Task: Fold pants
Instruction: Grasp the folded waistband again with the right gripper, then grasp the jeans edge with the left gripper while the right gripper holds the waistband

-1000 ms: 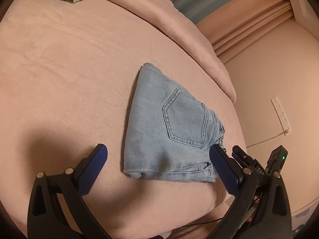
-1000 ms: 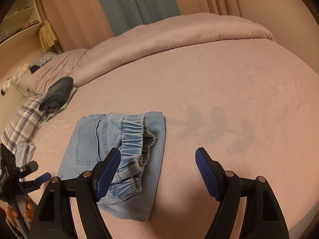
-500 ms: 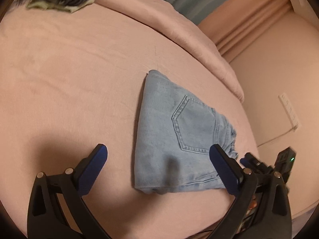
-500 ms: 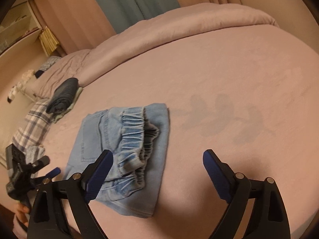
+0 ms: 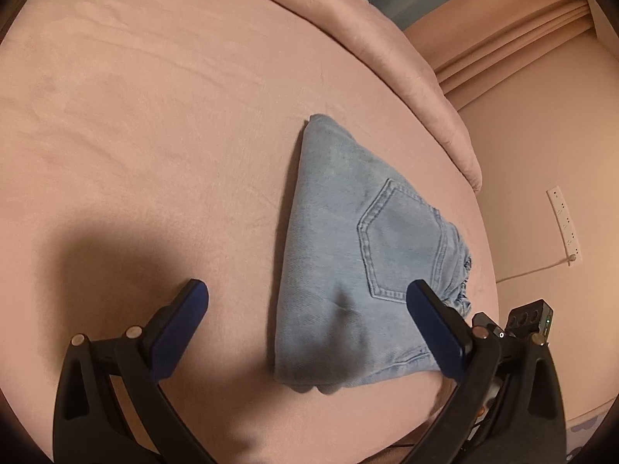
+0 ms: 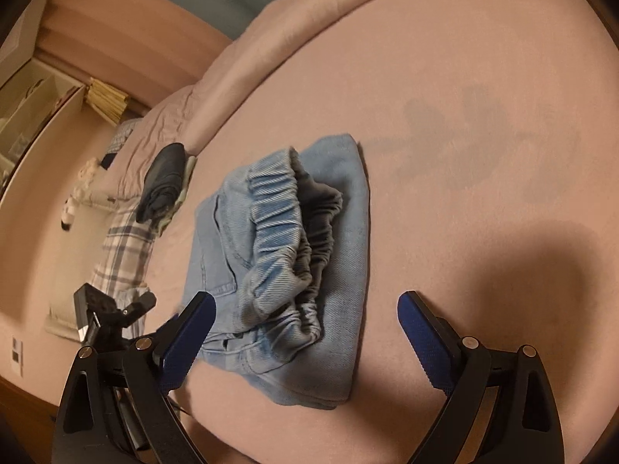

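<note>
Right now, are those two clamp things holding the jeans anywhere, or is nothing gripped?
Nothing is held. The left gripper and the right gripper are both open above the folded jeans, which lie free on the bed.

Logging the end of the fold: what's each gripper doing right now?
Left gripper: open, holding nothing, above the folded jeans.
Right gripper: open, holding nothing.
</note>
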The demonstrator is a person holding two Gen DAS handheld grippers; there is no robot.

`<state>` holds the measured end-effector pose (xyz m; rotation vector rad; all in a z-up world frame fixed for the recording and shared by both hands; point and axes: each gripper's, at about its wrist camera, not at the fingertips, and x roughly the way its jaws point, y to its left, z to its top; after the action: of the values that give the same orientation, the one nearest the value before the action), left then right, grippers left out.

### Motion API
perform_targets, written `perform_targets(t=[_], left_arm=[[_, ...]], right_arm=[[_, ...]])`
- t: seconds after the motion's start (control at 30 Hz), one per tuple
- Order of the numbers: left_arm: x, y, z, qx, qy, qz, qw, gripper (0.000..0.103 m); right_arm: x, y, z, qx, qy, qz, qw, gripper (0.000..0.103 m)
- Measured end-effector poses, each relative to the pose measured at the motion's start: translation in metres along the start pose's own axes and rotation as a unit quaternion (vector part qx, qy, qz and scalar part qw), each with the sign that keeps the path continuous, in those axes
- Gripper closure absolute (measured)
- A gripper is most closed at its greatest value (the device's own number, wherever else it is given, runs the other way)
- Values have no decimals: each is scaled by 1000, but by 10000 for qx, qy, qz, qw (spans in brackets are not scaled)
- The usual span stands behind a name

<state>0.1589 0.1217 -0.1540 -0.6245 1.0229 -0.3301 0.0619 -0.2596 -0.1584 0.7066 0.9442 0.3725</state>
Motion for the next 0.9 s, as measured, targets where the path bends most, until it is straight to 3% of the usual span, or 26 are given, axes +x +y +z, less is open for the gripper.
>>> perform_targets(t=[0.43, 0.57, 0.73, 0.9], left_arm=[[39, -24, 12, 630, 510, -260, 9964, 2], [55, -33, 19, 590, 700, -625, 9938, 2], [64, -41, 23, 656, 669, -623, 9937, 2], [71, -43, 31, 581, 716, -749, 9929, 2]], right_arm=[[24, 4, 18, 32, 253, -134, 9996, 4], [32, 8, 24, -53, 235, -87, 9997, 1], [44, 10, 35, -62, 149, 247, 9996, 0], [53, 16, 38, -270, 93, 252, 9993, 0]])
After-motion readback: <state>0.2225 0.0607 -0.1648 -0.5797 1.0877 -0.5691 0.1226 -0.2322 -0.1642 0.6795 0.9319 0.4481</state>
